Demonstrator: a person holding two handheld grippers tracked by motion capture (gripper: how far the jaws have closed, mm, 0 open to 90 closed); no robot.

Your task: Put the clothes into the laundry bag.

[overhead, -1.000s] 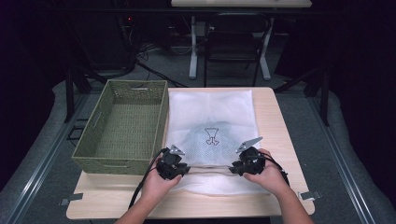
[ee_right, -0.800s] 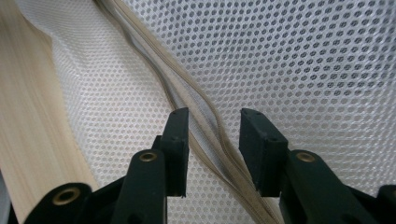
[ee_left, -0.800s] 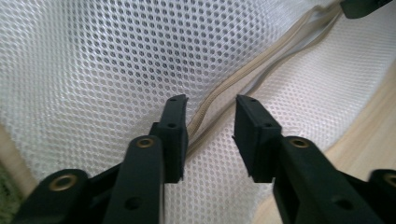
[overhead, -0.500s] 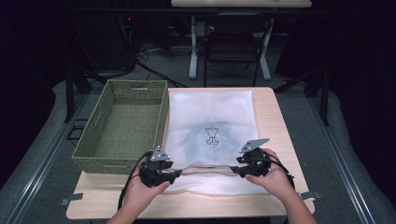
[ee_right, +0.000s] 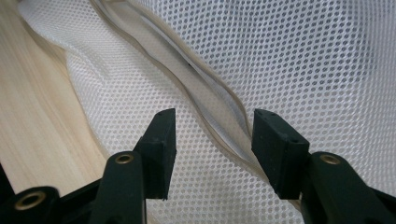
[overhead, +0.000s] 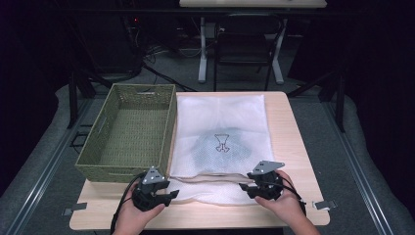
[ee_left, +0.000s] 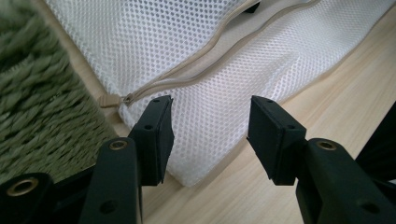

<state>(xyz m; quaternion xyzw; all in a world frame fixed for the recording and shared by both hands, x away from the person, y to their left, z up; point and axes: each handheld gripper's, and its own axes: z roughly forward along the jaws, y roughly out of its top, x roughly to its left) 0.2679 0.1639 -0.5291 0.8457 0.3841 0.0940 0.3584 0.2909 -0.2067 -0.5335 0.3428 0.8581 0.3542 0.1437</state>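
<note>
A white mesh laundry bag [overhead: 220, 132] lies flat on the wooden table, with a dark garment showing through its middle. Its beige zipper [overhead: 205, 180] runs along the near end and gapes open. My left gripper [overhead: 169, 195] stands open at the bag's near left corner [ee_left: 196, 154], its jaws just short of the zipper pull [ee_left: 112, 99]. My right gripper [overhead: 243, 188] is open too, jaws spread over the zipper [ee_right: 212, 116] near the bag's right end, holding nothing.
A green woven basket [overhead: 105, 142] stands to the left of the bag, its wall [ee_left: 42, 107] close beside my left gripper. The table's near edge [overhead: 195, 223] lies under the hands. Dark floor, table legs and cables lie beyond the far edge.
My left gripper has drawn back toward the near left corner of the bag, away from the middle. The right gripper has shifted slightly nearer and stayed over the zipper.
</note>
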